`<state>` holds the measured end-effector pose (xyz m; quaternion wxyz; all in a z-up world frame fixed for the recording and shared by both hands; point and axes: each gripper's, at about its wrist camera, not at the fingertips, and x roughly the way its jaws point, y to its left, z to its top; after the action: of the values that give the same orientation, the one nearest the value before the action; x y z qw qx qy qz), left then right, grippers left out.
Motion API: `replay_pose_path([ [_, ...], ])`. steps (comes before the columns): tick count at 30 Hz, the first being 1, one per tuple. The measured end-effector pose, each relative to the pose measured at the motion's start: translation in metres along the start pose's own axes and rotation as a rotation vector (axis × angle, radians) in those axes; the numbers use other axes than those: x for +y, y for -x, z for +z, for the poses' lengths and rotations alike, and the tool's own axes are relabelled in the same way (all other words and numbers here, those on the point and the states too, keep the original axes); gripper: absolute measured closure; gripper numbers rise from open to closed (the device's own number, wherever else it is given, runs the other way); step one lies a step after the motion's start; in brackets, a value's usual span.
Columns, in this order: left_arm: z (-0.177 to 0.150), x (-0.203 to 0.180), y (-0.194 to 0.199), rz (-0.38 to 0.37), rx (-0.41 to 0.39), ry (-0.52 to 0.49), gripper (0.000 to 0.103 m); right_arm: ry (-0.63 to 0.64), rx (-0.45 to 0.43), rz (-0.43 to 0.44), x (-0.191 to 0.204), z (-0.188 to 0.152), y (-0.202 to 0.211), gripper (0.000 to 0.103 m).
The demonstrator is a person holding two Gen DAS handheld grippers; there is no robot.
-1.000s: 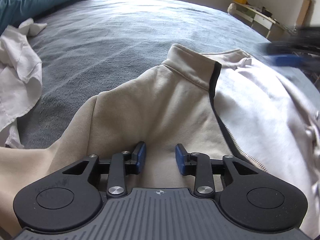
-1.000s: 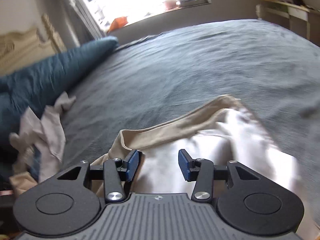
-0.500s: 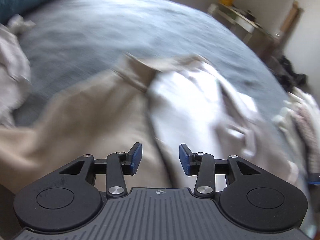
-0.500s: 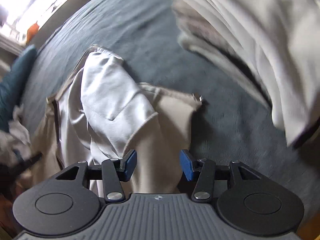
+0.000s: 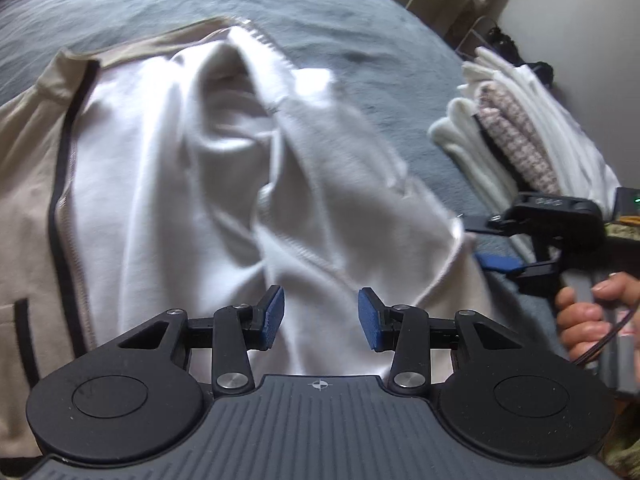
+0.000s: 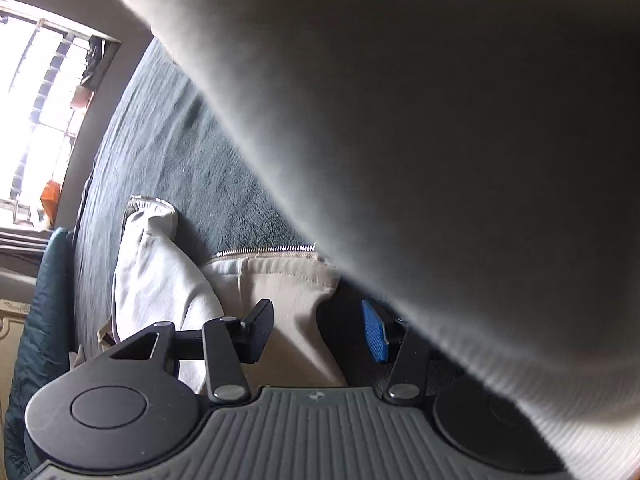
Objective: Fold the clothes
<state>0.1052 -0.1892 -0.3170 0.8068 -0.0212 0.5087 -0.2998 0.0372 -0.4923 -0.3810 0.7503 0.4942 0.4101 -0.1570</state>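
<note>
**Beige zip jacket spread on a bed, both grippers released above it**

Left wrist view: the beige jacket [image 5: 32,184] lies opened on the grey bed cover [image 5: 280,4], its pale lining [image 5: 168,184] turned up and rumpled, a dark-edged zipper [image 5: 60,184] running down the left side. The left gripper [image 5: 320,318] hangs over the near part of the lining with its blue pads parted and no cloth pinched between them; its jaws have just been opening a little. At the right edge of the bed rests a stack of folded white and checked textiles [image 5: 516,128]. In front of that stack a hand [image 5: 588,320] holds the right gripper [image 5: 480,244] beside the jacket's right border, one blue pad showing.

Right wrist view: the right gripper [image 6: 318,330] is likewise released, jaws apart, over a beige corner of the jacket [image 6: 280,292] and its zipper teeth [image 6: 264,251]; nothing is grasped. A large blurred pale fabric [image 6: 440,140] close to the lens covers the upper right. A teal pillow [image 6: 44,304] and a window [image 6: 40,112] lie at the far left. No container appears in either view.
</note>
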Motion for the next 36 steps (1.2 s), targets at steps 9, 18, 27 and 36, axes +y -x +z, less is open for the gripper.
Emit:
replay_pose_path([
  [9, -0.016, -0.019, -0.049, 0.081, 0.107, -0.006, 0.062, 0.139, -0.089, -0.022, 0.024, -0.010, -0.010, 0.099],
  [18, -0.019, -0.028, -0.053, 0.104, 0.091, 0.001, 0.060, 0.493, -0.321, 0.095, 0.103, -0.026, 0.055, 0.100],
  [27, -0.037, 0.054, 0.057, 0.027, 0.034, 0.348, 0.059, 1.140, -0.260, 0.429, 0.216, -0.107, 0.121, 0.099],
  [36, -0.109, 0.158, 0.142, -0.020, -0.008, 0.733, 0.058, 1.803, 0.304, 0.515, 0.211, -0.272, 0.081, 0.100],
])
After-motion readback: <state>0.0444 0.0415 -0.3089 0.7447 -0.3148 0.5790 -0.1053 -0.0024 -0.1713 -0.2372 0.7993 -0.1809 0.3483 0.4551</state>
